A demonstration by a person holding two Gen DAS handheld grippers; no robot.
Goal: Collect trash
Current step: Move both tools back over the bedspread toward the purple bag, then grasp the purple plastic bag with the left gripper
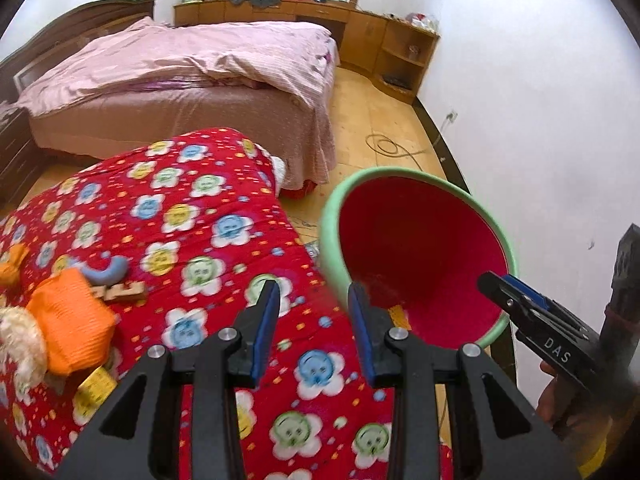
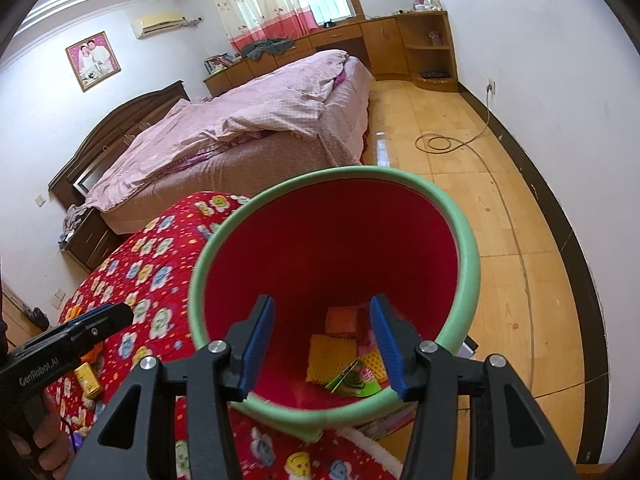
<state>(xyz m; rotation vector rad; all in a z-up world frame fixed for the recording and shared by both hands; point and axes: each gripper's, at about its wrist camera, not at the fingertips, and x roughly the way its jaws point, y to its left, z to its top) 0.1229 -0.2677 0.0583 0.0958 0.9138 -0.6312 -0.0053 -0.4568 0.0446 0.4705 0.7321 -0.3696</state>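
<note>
A round bin (image 2: 466, 240), red inside with a green rim, stands beside the red flowered blanket; it also shows in the left wrist view (image 1: 332, 224). Several wrappers (image 2: 332, 360) and an orange packet (image 2: 340, 320) lie at its bottom. My right gripper (image 2: 322, 344) is open and empty over the bin's mouth. My left gripper (image 1: 314, 320) is open and empty above the red blanket (image 1: 200, 232), left of the bin. An orange packet (image 1: 68, 320) and a small yellow wrapper (image 1: 94, 392) lie on the blanket to the left.
A bed with a pink cover (image 1: 192, 64) stands behind. Wooden cabinets (image 1: 380, 40) line the far wall. A cable (image 2: 440, 142) lies coiled on the wooden floor. A grey-blue curved toy (image 1: 108, 272) and a fluffy cream thing (image 1: 20, 344) lie on the blanket.
</note>
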